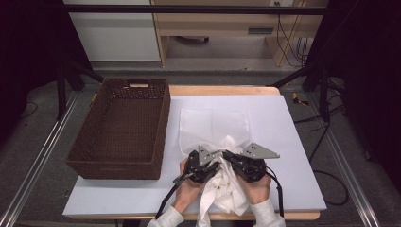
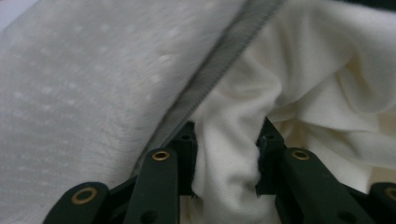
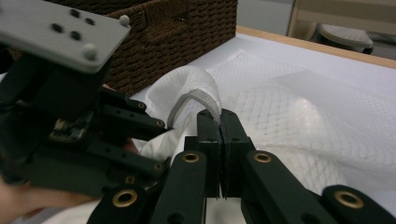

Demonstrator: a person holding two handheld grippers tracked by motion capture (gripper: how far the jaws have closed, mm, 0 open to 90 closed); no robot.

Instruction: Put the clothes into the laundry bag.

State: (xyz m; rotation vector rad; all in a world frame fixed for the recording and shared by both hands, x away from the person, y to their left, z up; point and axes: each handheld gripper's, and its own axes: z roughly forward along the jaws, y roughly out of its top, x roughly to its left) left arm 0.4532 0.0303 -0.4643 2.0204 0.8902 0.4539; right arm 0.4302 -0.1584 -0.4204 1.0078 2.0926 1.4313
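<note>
Step in hand: stuffing a cream garment (image 1: 226,182) into a white mesh bag (image 1: 213,126); by my reading the bag's mouth is being held open while the cloth is fed in
Left tool (image 1: 204,163): jaws closed on a thick fold of the cream garment (image 2: 229,154), the pads pressing it from both sides; the bag's grey edge band (image 2: 219,70) runs just above and to the left of the jaws
Right tool (image 1: 236,161): jaws together, clamped on the grey edge band (image 3: 205,100) of the mesh bag (image 3: 289,116); the band arches up from between the pads toward the left tool (image 3: 112,135)
Where the garment is: bunched between and just below the two tools on the tabletop (image 1: 293,142), its tail hanging over the near edge; the mesh bag lies flat just beyond both tools
Basket (image 1: 123,127): well to the left of the left tool, on the tabletop; nothing seen in it
Next move calls for: the right tool keeping the band lifted; the left tool pushing its fold forward under that band, then letting go and taking a fresh hold lower on the cloth
Risk, as I judge it: the fold could catch on the band
Count: two tools; one garment; one mesh bag; one basket; two hands
</note>
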